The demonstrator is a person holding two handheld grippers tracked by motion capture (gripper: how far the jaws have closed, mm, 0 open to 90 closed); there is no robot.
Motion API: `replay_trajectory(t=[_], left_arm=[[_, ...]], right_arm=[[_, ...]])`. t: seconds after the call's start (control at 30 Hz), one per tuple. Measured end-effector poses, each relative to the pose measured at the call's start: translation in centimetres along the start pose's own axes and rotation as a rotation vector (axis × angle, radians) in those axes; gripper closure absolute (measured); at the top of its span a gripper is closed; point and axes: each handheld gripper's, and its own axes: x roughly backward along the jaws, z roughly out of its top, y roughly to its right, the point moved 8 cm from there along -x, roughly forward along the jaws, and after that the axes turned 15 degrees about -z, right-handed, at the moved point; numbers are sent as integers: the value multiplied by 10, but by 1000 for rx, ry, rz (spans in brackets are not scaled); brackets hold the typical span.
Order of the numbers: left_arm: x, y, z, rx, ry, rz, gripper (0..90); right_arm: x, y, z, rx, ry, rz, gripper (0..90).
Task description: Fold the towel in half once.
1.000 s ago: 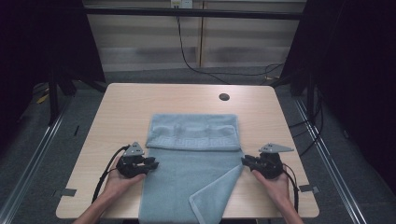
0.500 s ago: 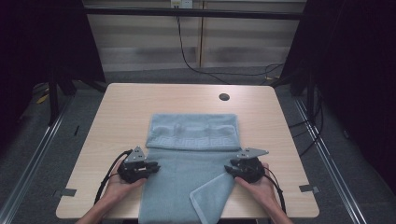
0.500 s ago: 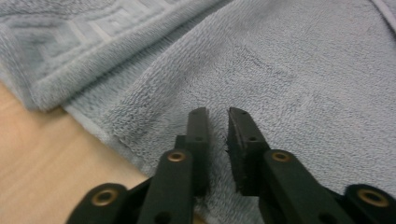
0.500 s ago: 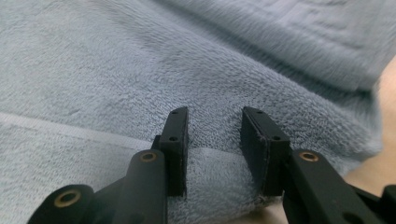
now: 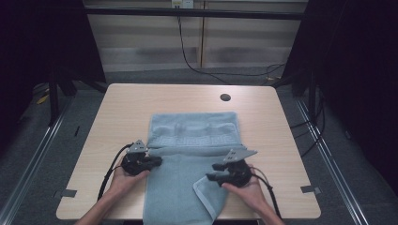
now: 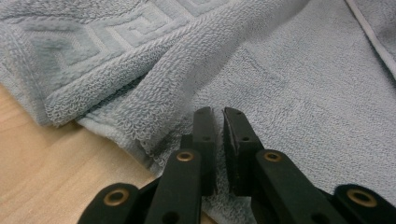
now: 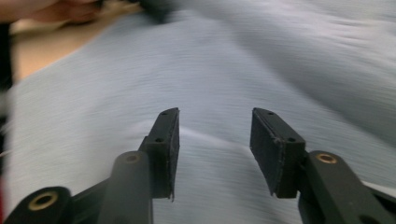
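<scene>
A pale blue towel (image 5: 192,136) with a key-pattern band lies folded on the wooden table (image 5: 122,108), and its near right corner is turned over as a flap (image 5: 211,199). My left gripper (image 5: 158,161) rests at the towel's left edge. Its jaws have just been closing and now stand almost together (image 6: 218,114) above the towel (image 6: 289,84), with no fold seen in the slit. My right gripper (image 5: 210,177) hovers over the towel (image 7: 210,70) beside the flap. Its jaws have just been opening and now stand open (image 7: 215,121) with nothing between them.
A dark round hole (image 5: 225,97) sits near the table's far edge. Bare wood (image 6: 37,163) lies left of the towel. The near end of the towel hangs over the front edge. The other hand (image 7: 42,9) shows at the top left of the right gripper view.
My right gripper has moved left from the towel's right edge onto the towel near the flap. The left gripper has stayed at the left edge.
</scene>
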Motion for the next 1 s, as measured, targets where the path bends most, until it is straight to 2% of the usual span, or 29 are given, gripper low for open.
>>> replay_trajectory(t=[0.07, 0.13, 0.23, 0.27, 0.33, 0.37, 0.4, 0.47, 0.6, 0.63, 0.7, 0.77, 0.9, 1.0], left_arm=[[0, 0, 0, 3, -1, 2, 836], [0, 0, 0, 8, 2, -2, 830], [0, 0, 0, 9, 1, -6, 830], [1, 0, 0, 12, 2, -7, 828], [1, 0, 0, 11, 2, -7, 827], [1, 0, -1, 6, 0, -7, 827], [1, 0, -1, 5, -1, -6, 827], [1, 0, -1, 4, -3, -3, 827], [1, 0, -1, 7, 1, 0, 825], [1, 0, -1, 8, 1, 0, 826], [2, 0, -1, 6, -2, 2, 825], [2, 0, -1, 8, -3, 2, 818], [5, 4, -4, 6, -14, -5, 788], [7, 9, -6, -2, -32, -26, 754]], right_arm=[[-4, -24, -1, 46, -14, 45, 472], [-12, -39, -3, 81, -32, 77, 443], [-24, -49, -11, 145, -81, 71, 414], [-26, -50, -11, 157, -69, 64, 433], [-24, -49, -12, 190, -74, 27, 563], [-23, -48, -13, 220, -65, 6, 651], [-21, -47, -14, 224, -64, -7, 752], [-14, -42, -16, 176, -53, 2, 829], [14, -30, -22, 77, -20, 11, 841], [26, -25, -24, 50, -6, 9, 841], [42, -18, -30, 38, 10, -16, 841], [62, -11, -40, 6, 22, -37, 836], [93, 3, -62, -44, 32, -68, 777], [106, 16, -65, -85, 57, -90, 670]])
